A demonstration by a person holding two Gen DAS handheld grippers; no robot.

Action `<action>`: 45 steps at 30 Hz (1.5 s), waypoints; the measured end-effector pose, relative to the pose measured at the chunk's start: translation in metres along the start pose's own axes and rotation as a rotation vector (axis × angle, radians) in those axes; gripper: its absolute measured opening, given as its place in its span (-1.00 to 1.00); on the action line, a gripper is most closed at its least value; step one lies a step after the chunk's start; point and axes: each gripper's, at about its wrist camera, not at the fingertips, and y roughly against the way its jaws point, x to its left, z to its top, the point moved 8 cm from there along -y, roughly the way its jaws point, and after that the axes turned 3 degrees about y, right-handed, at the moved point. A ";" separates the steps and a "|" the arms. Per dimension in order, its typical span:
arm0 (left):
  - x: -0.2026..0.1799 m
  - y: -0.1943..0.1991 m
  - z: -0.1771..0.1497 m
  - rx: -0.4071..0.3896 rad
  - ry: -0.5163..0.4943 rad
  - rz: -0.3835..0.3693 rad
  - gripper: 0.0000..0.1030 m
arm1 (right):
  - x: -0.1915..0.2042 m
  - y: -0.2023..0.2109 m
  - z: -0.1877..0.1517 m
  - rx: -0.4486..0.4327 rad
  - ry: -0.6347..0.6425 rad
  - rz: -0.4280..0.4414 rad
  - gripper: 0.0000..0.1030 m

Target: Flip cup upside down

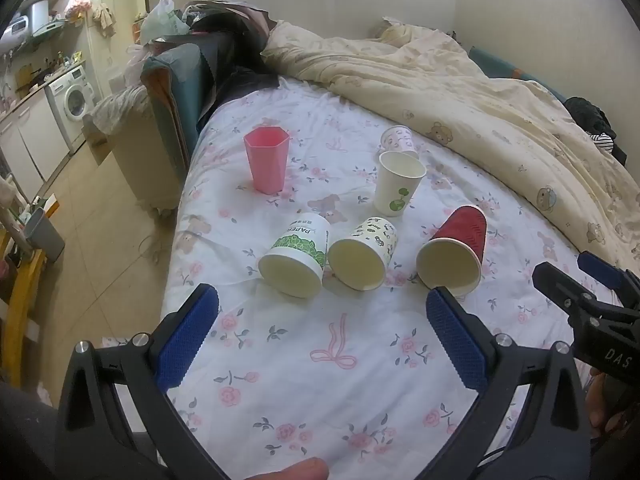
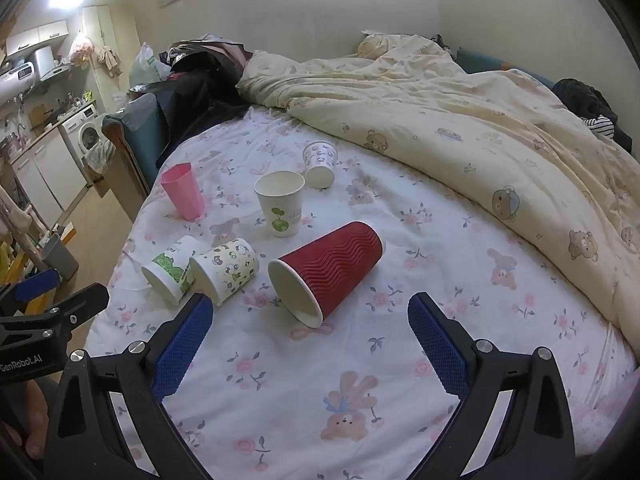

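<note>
Several cups sit on a floral bed sheet (image 1: pixel 320 360). A pink plastic cup (image 1: pixel 267 160) (image 2: pixel 183 196) and a white cup with a green sprout (image 1: pixel 397 183) (image 2: pixel 281 204) stand upright. A red ribbed cup (image 1: pixel 456 250) (image 2: pixel 328 270), a panda-print cup (image 1: pixel 364 254) (image 2: pixel 225 270), a green-leaf paper cup (image 1: pixel 296 254) (image 2: pixel 170 270) and a small patterned cup (image 1: pixel 397 141) (image 2: pixel 320 164) lie on their sides. My left gripper (image 1: pixel 322 316) is open and empty, just short of the lying cups. My right gripper (image 2: pixel 310 320) is open and empty, with the red cup's mouth between its fingers' line.
A rumpled cream duvet (image 2: pixel 460 132) covers the bed's far and right side. Dark clothes and bags (image 1: pixel 216 52) pile at the head. The bed's left edge drops to a tiled floor (image 1: pixel 100 220) with a grey bin (image 1: pixel 44 234) and a washing machine (image 1: pixel 74 96).
</note>
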 end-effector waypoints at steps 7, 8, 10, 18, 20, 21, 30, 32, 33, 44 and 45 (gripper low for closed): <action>0.000 0.000 0.000 0.001 0.000 0.001 0.99 | 0.000 0.000 0.000 -0.001 -0.004 0.003 0.95; 0.001 0.000 0.000 0.002 0.000 0.001 0.99 | 0.000 0.001 0.000 -0.002 -0.003 0.004 0.95; 0.000 0.000 0.000 0.001 -0.002 0.002 0.99 | -0.001 0.000 -0.001 -0.001 -0.005 0.003 0.95; 0.000 0.000 0.000 0.003 -0.001 -0.001 0.99 | 0.000 0.000 -0.001 0.004 -0.002 0.002 0.95; 0.000 0.001 0.000 0.003 -0.004 0.001 0.99 | -0.001 0.000 -0.001 0.003 -0.004 0.003 0.95; 0.000 0.001 0.000 0.002 -0.003 0.001 0.99 | -0.001 -0.001 -0.002 0.002 -0.004 0.004 0.95; 0.001 -0.003 -0.002 0.002 -0.003 0.001 0.99 | -0.001 -0.001 -0.001 0.003 -0.007 0.006 0.95; 0.000 -0.002 -0.002 0.003 -0.002 0.003 0.99 | -0.001 -0.001 -0.001 0.003 -0.007 0.005 0.95; 0.000 -0.003 -0.002 0.003 -0.002 0.003 0.99 | -0.001 -0.001 -0.001 0.003 -0.008 0.005 0.95; 0.001 0.000 -0.003 0.008 -0.001 0.002 0.99 | 0.000 -0.001 -0.002 0.003 -0.003 0.005 0.95; 0.001 -0.001 -0.004 0.009 0.000 0.000 0.99 | -0.001 -0.001 -0.001 0.002 -0.002 0.005 0.95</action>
